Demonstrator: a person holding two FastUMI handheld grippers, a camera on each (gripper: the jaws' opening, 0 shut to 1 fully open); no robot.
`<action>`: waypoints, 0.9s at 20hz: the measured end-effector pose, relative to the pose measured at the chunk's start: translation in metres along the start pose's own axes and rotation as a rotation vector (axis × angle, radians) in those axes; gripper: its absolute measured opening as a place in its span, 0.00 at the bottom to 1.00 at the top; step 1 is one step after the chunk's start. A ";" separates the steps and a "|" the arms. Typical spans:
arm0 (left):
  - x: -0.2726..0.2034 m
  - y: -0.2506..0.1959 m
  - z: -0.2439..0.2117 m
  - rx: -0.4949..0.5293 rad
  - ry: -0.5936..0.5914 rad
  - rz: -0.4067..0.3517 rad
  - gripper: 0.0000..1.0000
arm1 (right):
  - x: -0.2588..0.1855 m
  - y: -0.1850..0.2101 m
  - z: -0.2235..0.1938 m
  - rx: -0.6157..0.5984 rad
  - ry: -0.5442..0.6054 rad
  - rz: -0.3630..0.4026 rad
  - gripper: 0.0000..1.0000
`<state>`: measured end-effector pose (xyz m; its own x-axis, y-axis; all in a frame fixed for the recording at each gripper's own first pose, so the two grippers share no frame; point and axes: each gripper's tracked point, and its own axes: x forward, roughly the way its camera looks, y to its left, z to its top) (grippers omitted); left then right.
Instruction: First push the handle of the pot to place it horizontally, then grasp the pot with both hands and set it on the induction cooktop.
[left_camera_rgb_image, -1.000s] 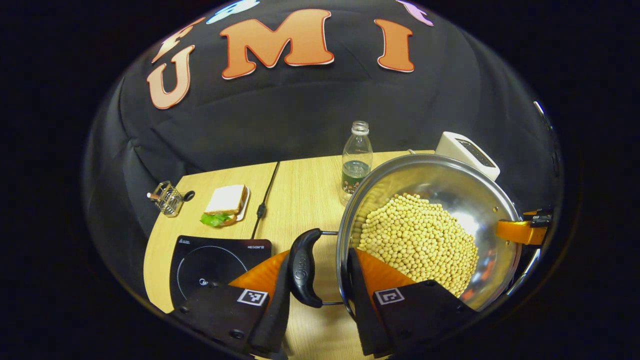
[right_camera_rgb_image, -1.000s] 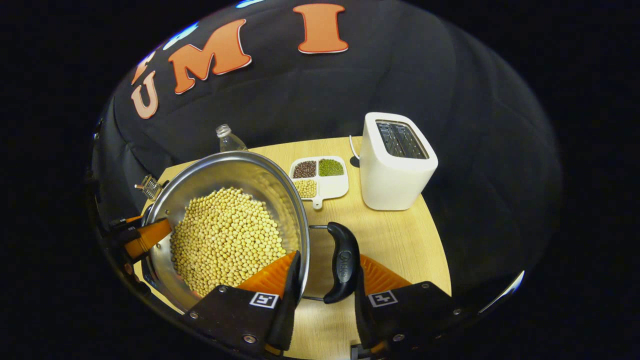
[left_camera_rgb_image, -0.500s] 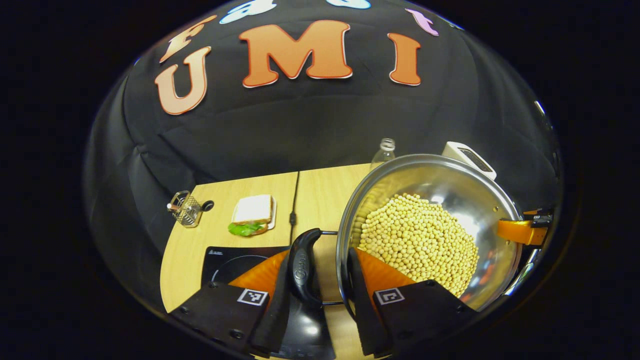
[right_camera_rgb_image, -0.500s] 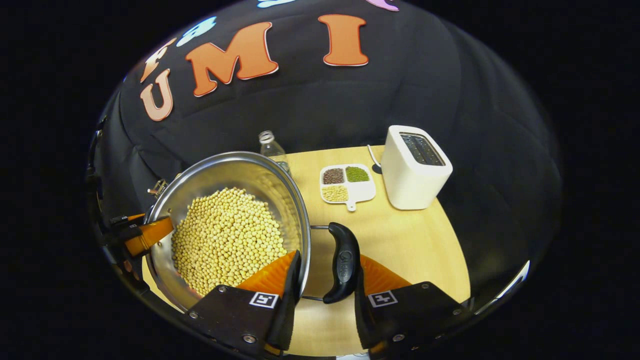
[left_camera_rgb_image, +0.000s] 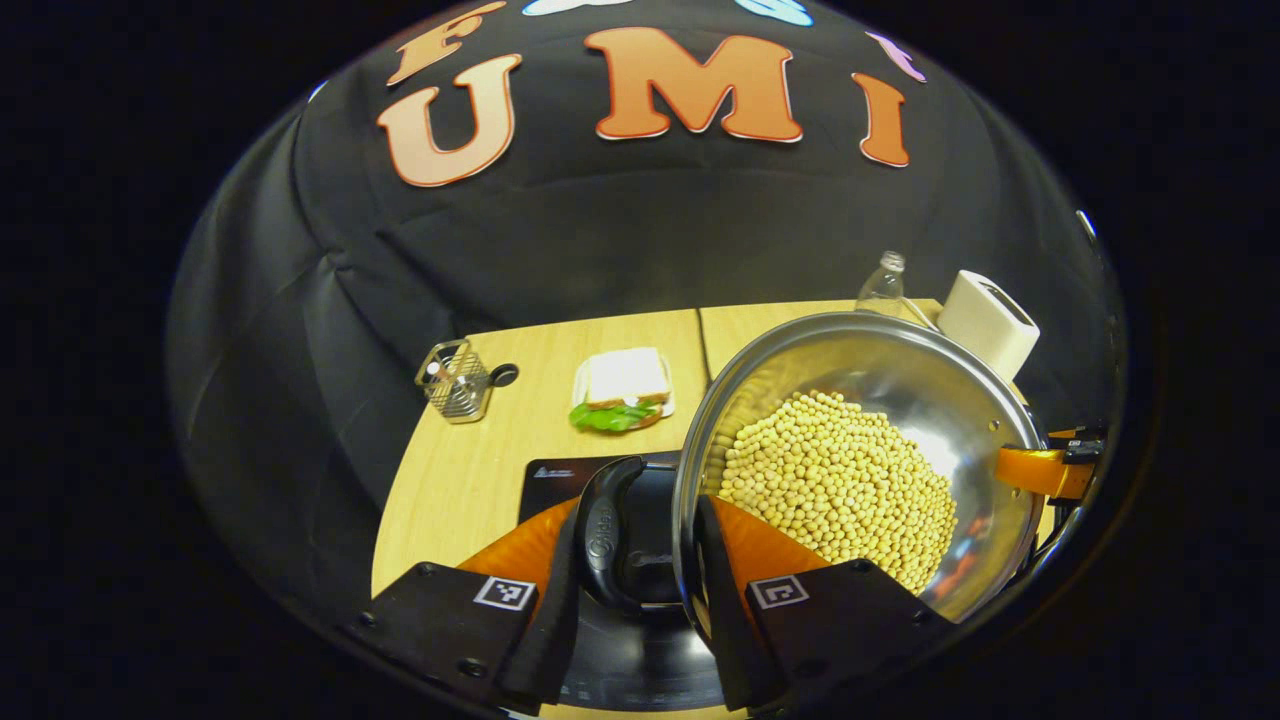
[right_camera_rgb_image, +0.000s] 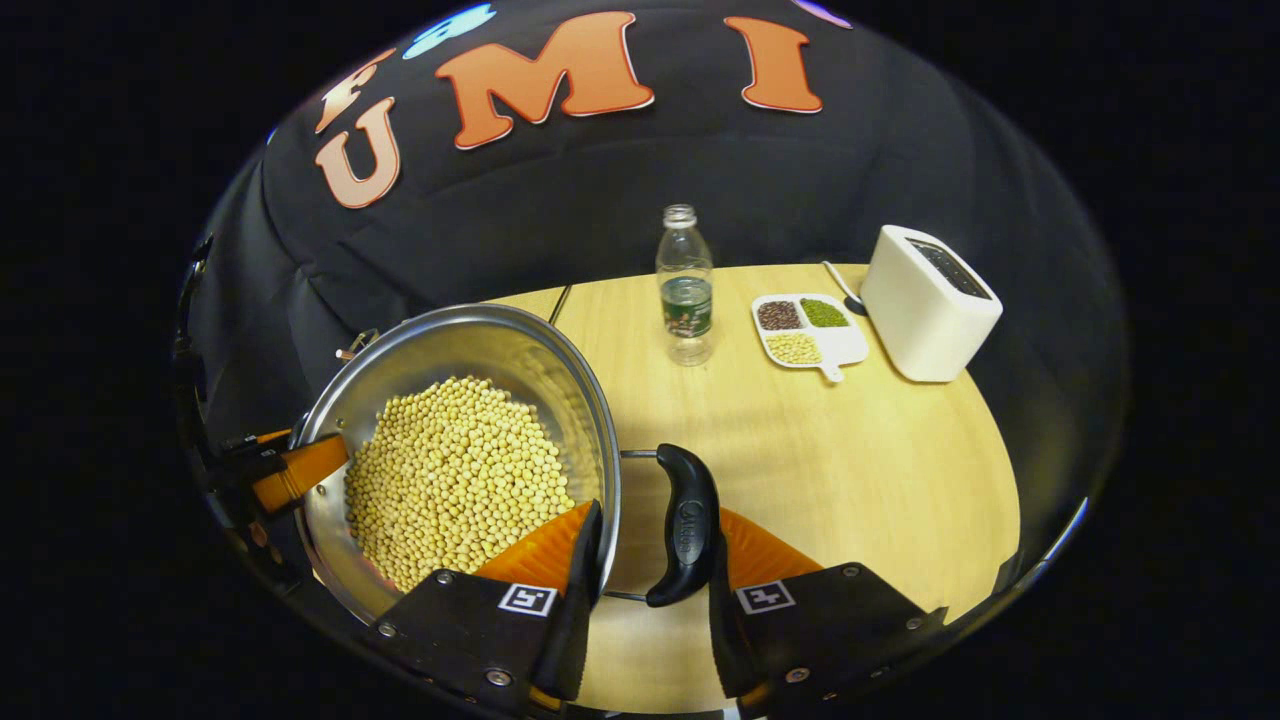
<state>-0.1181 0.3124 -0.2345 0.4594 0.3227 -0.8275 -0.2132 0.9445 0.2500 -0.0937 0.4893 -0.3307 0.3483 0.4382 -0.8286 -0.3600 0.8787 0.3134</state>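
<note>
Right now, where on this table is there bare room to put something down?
The widest bare wood lies between the pot, the bottle and the toaster. A smaller strip runs below the wire basket, beside the cooktop. It is crowded around the sandwich.

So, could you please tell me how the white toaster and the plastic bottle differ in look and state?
The toaster is opaque white and boxy with rounded corners; the bottle is clear, slim and round. The toaster has a slot on top; the bottle has an uncapped mouth and a dark label around its middle. Both stand upright on the wooden table.
</note>
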 end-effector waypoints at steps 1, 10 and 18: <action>0.003 0.012 -0.005 -0.002 0.006 0.007 0.64 | 0.007 0.009 -0.002 -0.002 0.005 0.006 0.51; 0.014 0.054 -0.030 -0.002 0.049 0.040 0.64 | 0.025 0.012 -0.003 0.002 0.065 0.028 0.51; 0.026 0.056 -0.042 -0.011 0.091 0.039 0.63 | 0.027 0.013 0.000 0.001 0.113 0.020 0.51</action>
<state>-0.1542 0.3707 -0.2628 0.3704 0.3515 -0.8598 -0.2385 0.9306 0.2777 -0.0891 0.5127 -0.3495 0.2418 0.4314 -0.8692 -0.3647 0.8705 0.3306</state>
